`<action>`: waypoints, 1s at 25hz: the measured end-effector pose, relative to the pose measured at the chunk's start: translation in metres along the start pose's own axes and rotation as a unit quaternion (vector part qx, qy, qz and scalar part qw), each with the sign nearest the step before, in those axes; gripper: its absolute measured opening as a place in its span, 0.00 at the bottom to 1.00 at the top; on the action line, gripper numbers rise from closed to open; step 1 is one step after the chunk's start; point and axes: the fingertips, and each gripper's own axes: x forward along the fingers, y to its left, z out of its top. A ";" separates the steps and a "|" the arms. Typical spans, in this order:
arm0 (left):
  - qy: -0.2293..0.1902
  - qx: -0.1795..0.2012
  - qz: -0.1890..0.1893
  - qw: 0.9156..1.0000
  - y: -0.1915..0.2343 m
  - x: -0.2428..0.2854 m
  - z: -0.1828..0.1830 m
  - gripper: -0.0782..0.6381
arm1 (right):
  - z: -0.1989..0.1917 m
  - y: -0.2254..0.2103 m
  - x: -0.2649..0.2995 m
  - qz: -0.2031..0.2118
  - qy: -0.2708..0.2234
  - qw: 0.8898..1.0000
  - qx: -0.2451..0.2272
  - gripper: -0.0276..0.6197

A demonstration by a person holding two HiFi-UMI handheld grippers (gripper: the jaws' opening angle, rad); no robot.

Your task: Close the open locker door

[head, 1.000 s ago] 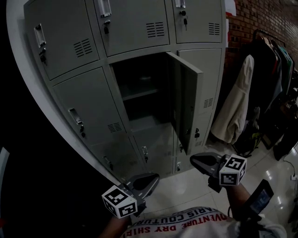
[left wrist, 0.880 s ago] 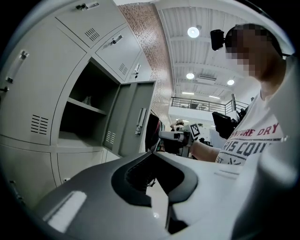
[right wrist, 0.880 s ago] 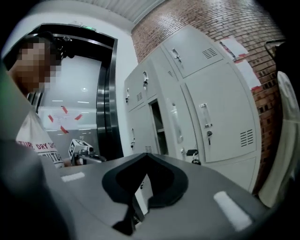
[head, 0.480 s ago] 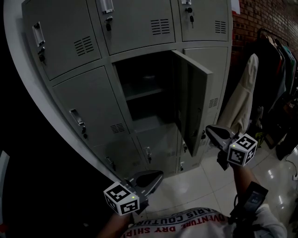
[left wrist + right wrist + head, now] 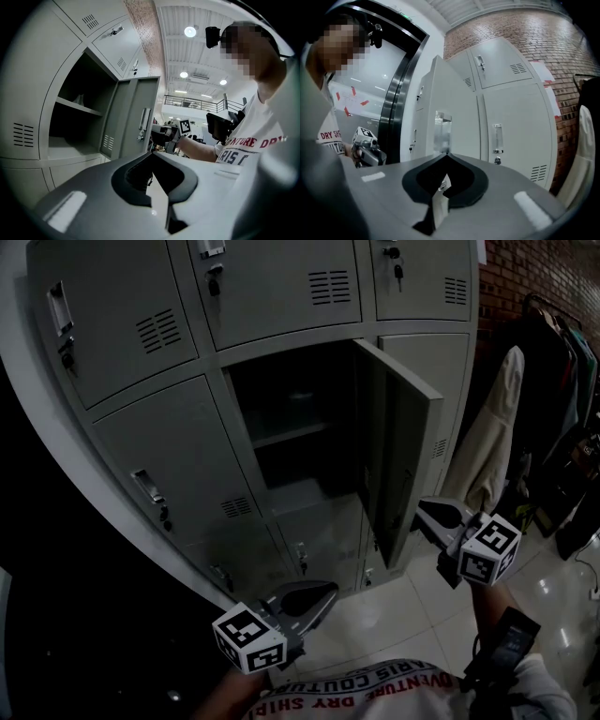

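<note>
A dim room with a brick wall point(image 5: 525, 277) on the right and a pale tiled floor point(image 5: 403, 615) holds a grey bank of lockers point(image 5: 178, 446). In its middle column one compartment stands open. The locker door point(image 5: 401, 456) hangs from the right edge of that opening and swings well out toward the person.

The right tool point(image 5: 424, 509) has its jaws together with nothing between them. It sits just beside the lower part of the door's free edge, on the outer side (no view settles whether it is touching). The left tool point(image 5: 328, 592), also closed and empty, hangs low, near the bottom row and well apart from the door.

The step in hand looks like a push with the right tool. It would go best with the closed tips set flat on the outer face near the free edge, far from the hinge. The sweep should then follow the door's arc leftward and keep pressing until the door seats flush in its frame. The left tool should stay clear of the opening.
</note>
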 end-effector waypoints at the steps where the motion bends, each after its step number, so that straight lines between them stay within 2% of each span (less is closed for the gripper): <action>1: 0.001 0.001 -0.002 1.000 0.003 0.000 0.000 0.11 | 0.000 0.005 0.005 0.005 0.001 1.000 -0.008 0.04; 10: 0.011 -0.007 -0.024 1.000 0.032 0.006 -0.002 0.11 | -0.001 0.052 0.074 0.085 -0.017 0.996 0.016 0.04; 15: 0.009 -0.006 -0.016 1.000 0.055 -0.001 0.002 0.11 | -0.010 0.057 0.113 0.091 0.001 0.996 -0.005 0.04; 20: 0.000 -0.012 -0.007 1.000 0.076 -0.009 0.006 0.11 | -0.005 0.067 0.155 0.111 -0.005 0.994 0.003 0.04; 25: -0.001 -0.007 0.007 1.000 0.087 -0.022 0.008 0.11 | -0.013 0.061 0.197 0.101 0.022 0.995 -0.008 0.04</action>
